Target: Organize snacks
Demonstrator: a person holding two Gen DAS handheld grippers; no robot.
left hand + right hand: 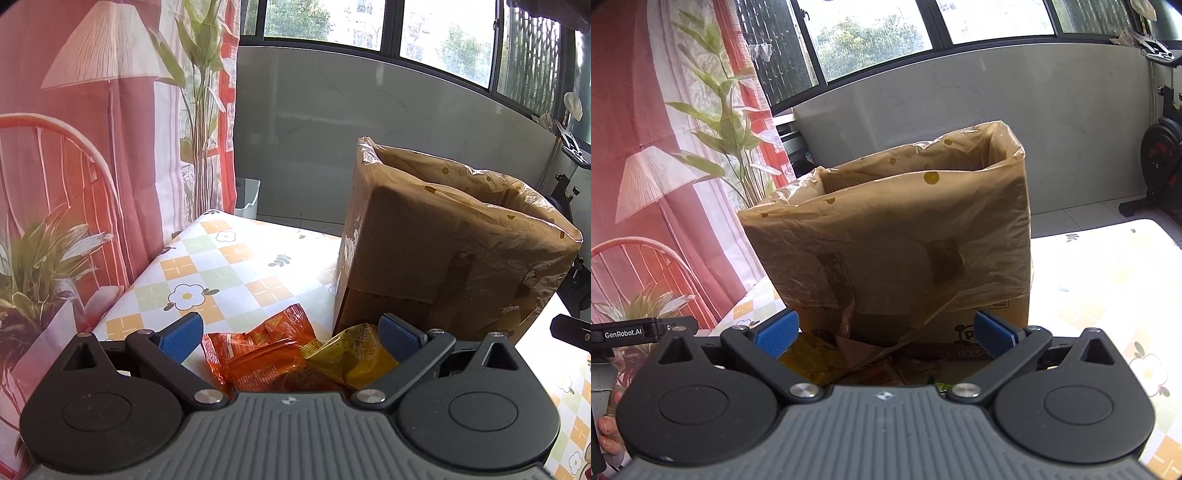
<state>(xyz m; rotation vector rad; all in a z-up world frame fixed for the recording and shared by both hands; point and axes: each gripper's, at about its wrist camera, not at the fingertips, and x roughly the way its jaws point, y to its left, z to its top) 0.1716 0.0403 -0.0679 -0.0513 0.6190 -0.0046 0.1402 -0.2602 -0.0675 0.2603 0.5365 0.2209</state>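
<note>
Orange snack packet [258, 354] and yellow packet [351, 354] showing; brown dotted bag [461, 236]; counter [229, 266] wearing orange-green checks, white flowers.

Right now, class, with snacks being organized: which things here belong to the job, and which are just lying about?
Belong to the job:
orange snack packet
yellow snack packet
bag-lined cardboard box

Just lying about:
printed curtain
exercise bike
white bin
</note>
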